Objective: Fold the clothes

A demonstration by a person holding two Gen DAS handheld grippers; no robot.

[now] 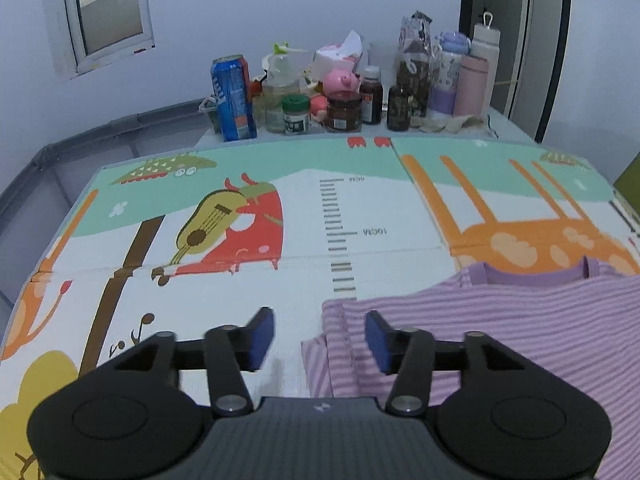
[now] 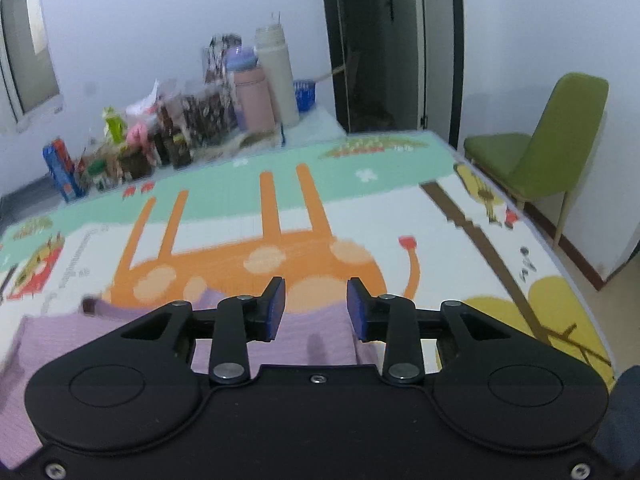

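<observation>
A purple-and-white striped shirt [image 1: 500, 332] with a plain purple collar lies flat on the cartoon play mat [image 1: 304, 216], at the lower right of the left wrist view. My left gripper [image 1: 320, 338] is open and empty, hovering over the shirt's left edge, its right finger above the fabric. In the right wrist view the same shirt [image 2: 80, 332] lies at the lower left, partly hidden under the gripper body. My right gripper [image 2: 316, 308] is open and empty above the shirt's far edge.
Bottles, jars, a blue can [image 1: 234, 98], a pink pig toy [image 1: 340, 80] and flasks [image 2: 264, 92] crowd the mat's far edge. A green chair [image 2: 548, 148] stands at the right of the table. A dark doorway [image 2: 380, 48] lies behind.
</observation>
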